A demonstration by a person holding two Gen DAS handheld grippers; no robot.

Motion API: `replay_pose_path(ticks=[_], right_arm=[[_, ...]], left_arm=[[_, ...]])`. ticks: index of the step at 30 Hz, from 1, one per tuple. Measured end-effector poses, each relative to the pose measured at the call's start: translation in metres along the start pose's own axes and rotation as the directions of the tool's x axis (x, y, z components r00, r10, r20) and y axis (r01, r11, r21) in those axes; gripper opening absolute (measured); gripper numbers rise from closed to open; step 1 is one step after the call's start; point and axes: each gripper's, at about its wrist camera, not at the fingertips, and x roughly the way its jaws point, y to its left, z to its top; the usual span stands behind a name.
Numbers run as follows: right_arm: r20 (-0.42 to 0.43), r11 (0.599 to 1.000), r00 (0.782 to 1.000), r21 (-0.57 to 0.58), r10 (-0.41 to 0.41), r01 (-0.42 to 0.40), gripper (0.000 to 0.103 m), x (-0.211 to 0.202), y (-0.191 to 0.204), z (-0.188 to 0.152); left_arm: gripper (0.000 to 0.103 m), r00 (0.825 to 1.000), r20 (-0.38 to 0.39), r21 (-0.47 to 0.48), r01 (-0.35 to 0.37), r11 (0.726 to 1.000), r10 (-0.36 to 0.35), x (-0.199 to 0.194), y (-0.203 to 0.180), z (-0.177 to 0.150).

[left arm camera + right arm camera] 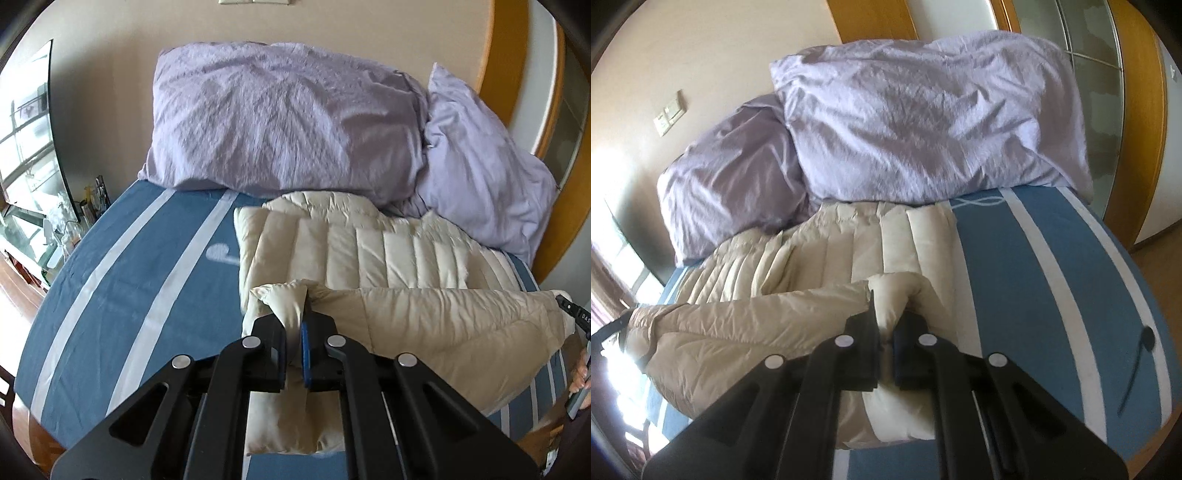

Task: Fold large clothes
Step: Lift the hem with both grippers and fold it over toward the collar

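Observation:
A cream quilted down jacket (369,251) lies on the blue striped bed, its far part flat below the pillows. My left gripper (295,317) is shut on the jacket's near left corner and holds it lifted above the bed. My right gripper (886,321) is shut on the near right corner of the same jacket (827,258). The lifted near edge stretches between the two grippers as a raised fold (443,325). The tip of the right gripper (576,314) shows at the right edge of the left wrist view.
Two large lilac pillows (280,118) (923,122) lean against the wall at the head of the bed. The blue sheet with white stripes (122,277) (1052,277) lies bare beside the jacket. A cluttered side table (62,229) stands left of the bed. A wooden wardrobe (1108,92) stands at right.

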Motion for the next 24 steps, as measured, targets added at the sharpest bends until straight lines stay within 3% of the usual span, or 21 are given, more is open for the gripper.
replay_pose_path(ticks=[8,15,17,21,24], right_arm=[[-0.095,0.982,0.993,0.181,0.07,-0.052,0.007,0.087,-0.021,0.046],[-0.138,0.942,0.981,0.325,0.138,-0.086,0.013,0.146,-0.039,0.069],[-0.138,0.923,0.976,0.369,0.169,-0.107,0.019,0.16,-0.045,0.077],[-0.128,0.894,0.968,0.425,0.216,-0.144,0.037,0.174,-0.053,0.088],[-0.108,0.888,0.969,0.431,0.223,-0.157,0.05,0.17,-0.055,0.097]], left_arm=[[0.005,0.993,-0.115,-0.122,-0.003,0.993,-0.011,0.083,0.009,0.05],[0.008,0.987,-0.159,-0.194,-0.001,0.981,-0.03,0.132,0.014,0.077],[0.015,0.986,-0.166,-0.198,-0.003,0.98,-0.031,0.144,0.013,0.086],[0.049,0.984,-0.165,-0.216,0.033,0.976,-0.07,0.159,0.011,0.102],[0.055,0.984,-0.158,-0.208,0.045,0.977,-0.079,0.159,0.006,0.111]])
